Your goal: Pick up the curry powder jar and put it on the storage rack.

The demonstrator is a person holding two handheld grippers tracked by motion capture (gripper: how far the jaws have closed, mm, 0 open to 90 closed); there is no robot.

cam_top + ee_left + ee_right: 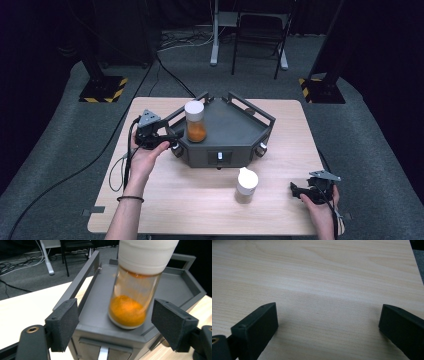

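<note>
Where frame crops it, jar (135, 290) lid top.

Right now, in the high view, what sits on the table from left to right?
Left tool → jar of orange powder on the grey tray → white-capped bottle → right tool.
</note>
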